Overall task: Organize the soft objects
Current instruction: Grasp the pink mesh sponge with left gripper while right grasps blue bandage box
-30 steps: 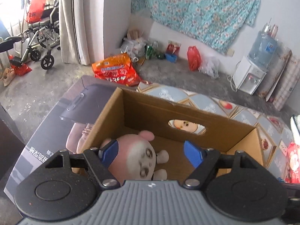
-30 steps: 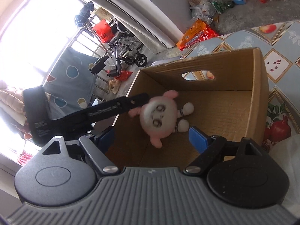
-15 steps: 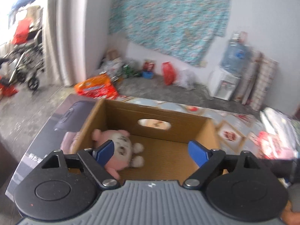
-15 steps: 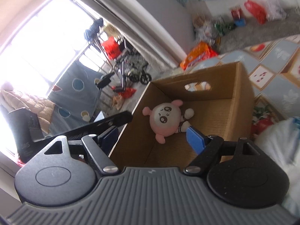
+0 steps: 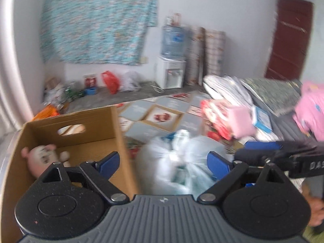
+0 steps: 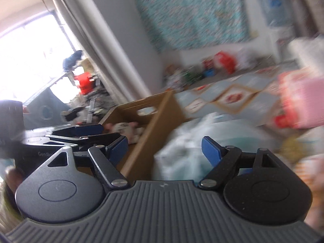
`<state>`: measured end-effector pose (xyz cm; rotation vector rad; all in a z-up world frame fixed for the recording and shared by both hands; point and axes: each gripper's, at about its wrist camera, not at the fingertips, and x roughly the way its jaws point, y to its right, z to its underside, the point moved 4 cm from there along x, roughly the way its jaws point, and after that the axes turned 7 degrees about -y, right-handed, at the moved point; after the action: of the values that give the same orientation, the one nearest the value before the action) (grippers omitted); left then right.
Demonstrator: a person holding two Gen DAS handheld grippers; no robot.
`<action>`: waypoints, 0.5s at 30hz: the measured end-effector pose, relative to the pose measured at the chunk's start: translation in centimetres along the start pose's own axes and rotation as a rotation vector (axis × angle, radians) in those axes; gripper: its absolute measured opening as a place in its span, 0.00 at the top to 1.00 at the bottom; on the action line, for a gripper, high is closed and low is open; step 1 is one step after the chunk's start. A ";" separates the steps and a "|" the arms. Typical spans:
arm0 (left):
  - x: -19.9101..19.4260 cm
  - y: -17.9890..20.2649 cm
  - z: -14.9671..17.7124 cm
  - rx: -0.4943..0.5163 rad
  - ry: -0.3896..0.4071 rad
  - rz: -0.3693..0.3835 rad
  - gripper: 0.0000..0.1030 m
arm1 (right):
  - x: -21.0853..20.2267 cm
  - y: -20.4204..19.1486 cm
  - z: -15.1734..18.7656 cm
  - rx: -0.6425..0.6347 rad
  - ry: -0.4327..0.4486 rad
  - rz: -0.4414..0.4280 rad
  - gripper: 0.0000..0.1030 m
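Now both tools hover by the box.
Left tool (image 5: 163, 163) opening, empty; right tool (image 6: 165, 147) wide, empty; plush toy (image 5: 43, 158) inside cardboard box (image 5: 119, 133), left of both.

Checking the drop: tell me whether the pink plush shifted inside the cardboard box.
No. The pink plush lies by the cardboard box's left wall, below the handle cutout, as before.

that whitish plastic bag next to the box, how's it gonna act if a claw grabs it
The plastic bag looks thin and crumpled, so it will probably sag and slip rather than keep shape. It bulges, so its contents, blurred here, may shift. Beside the cardboard box, it likely slides if pushed.
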<state>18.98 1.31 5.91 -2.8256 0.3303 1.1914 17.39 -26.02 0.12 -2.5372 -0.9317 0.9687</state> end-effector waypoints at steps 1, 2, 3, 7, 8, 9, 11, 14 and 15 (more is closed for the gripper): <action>0.5 1.2 -0.2 0.024 -0.008 0.017 0.09 | -1.1 0.9 0.3 -0.007 0.011 0.033 0.22; 1.0 2.0 -0.2 0.042 -0.013 0.032 0.09 | -2.2 2.0 0.4 -0.008 0.016 0.065 0.22; 1.5 3.1 -0.3 0.064 -0.018 0.048 0.09 | -3.1 3.1 0.6 -0.002 0.016 0.095 0.22; 4.2 7.3 -1.6 0.126 -0.044 0.081 0.09 | -5.8 8.0 1.1 0.040 0.016 0.211 0.22; 5.1 8.3 -2.2 0.130 -0.059 0.093 0.09 | -6.3 9.5 1.0 0.063 0.015 0.237 0.22; 5.7 9.2 -2.5 0.131 -0.075 0.109 0.09 | -6.7 10.9 0.8 0.085 0.013 0.254 0.22; 7.7 11.0 -4.0 0.131 -0.115 0.140 0.09 | -7.2 13.7 0.1 0.131 0.012 0.282 0.21; 10.5 13.3 -5.5 0.167 -0.141 0.135 0.09 | -7.0 18.4 -1.8 0.205 0.000 0.344 0.15; 11.4 14.1 -5.9 0.184 -0.143 0.117 0.09 | -6.6 20.0 -2.6 0.219 -0.005 0.367 0.14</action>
<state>27.78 -15.26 2.29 -2.5799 0.5708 1.3027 24.83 -45.53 -3.71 -2.5602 -0.3388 1.1062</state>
